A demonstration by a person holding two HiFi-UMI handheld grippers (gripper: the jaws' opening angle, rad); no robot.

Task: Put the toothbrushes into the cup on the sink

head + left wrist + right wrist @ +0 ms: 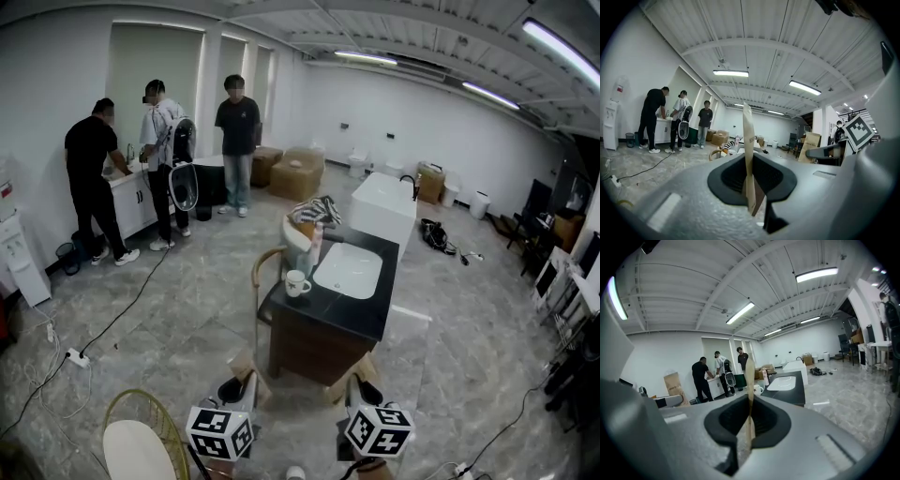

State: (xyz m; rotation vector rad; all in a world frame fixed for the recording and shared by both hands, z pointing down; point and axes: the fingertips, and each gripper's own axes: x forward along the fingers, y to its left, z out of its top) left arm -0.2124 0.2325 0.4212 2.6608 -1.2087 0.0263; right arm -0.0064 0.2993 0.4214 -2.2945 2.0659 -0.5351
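**Left tool (747, 122) and right tool (750, 369) face a sink table (375, 305) where a white cup (297, 282) stands**

Both tools are pinched narrow, tan pads pressed together and empty, low before the table's near edge and apart from it. The cup sits on the black top at the table's left edge, toward the near corner, just beside the white basin (349, 270). A pink-and-white bottle (317, 242) stands farther along that edge. Toothbrushes are too small to make out. Three people (239, 122) stand by a white counter (131, 187) well behind, to the left.
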